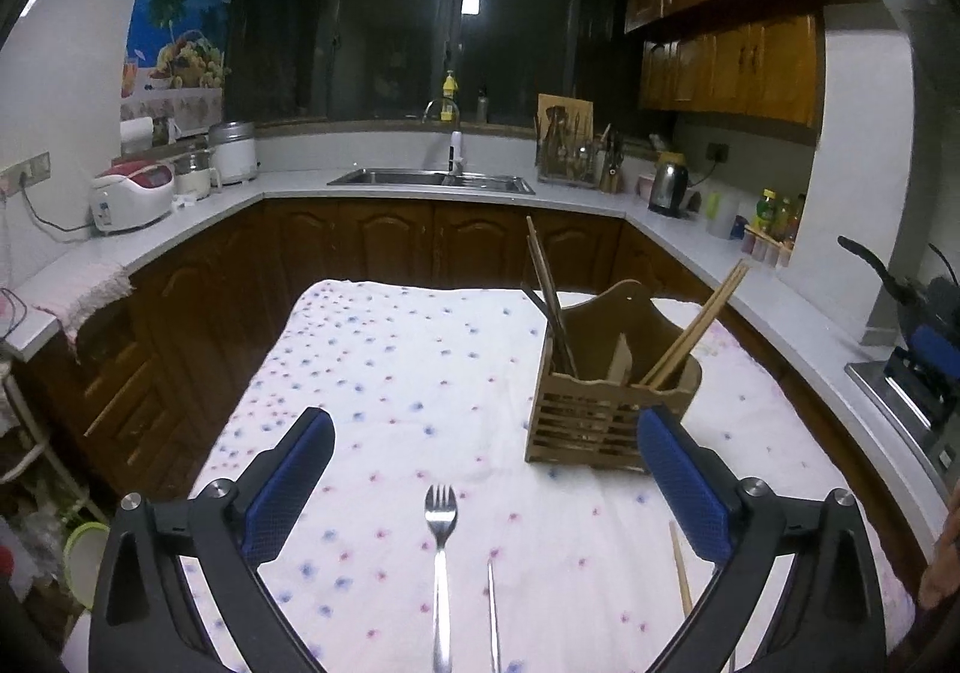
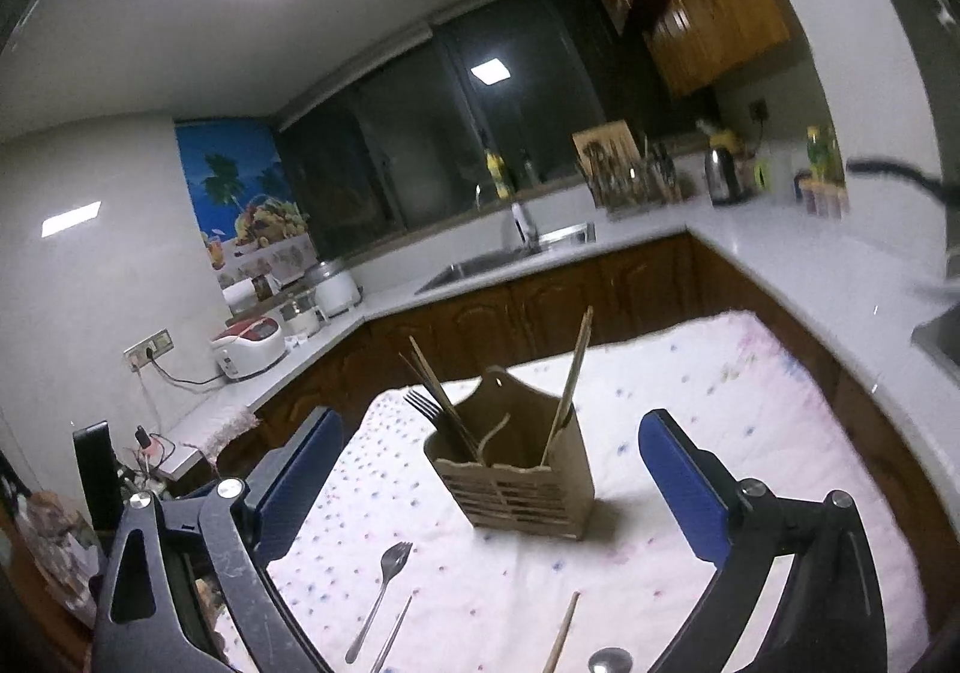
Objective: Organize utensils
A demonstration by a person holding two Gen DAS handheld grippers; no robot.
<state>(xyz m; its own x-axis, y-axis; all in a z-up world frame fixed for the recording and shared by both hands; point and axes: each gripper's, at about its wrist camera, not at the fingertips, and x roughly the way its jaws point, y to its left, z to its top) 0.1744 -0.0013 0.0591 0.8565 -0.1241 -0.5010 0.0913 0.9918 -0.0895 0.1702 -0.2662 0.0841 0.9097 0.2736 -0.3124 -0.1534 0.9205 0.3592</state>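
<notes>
We've got both claws released, nothing between pads: left claw (image 1: 486, 469), right claw (image 2: 489, 469). Wooden holder (image 1: 606, 391) upright on table (image 1: 390, 373), fork (image 1: 440, 547) lying just in front.

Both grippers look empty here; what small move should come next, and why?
Probably lower the open left gripper onto the fork lying loose on the cloth just ahead of it; the wooden holder already has chopsticks and a fork, so the loose pieces remain.

One wooden holder (image 2: 516, 469), two forks (image 2: 384, 583) (one loose), one spoon (image 2: 609, 661), several chopsticks (image 1: 690, 325).
</notes>
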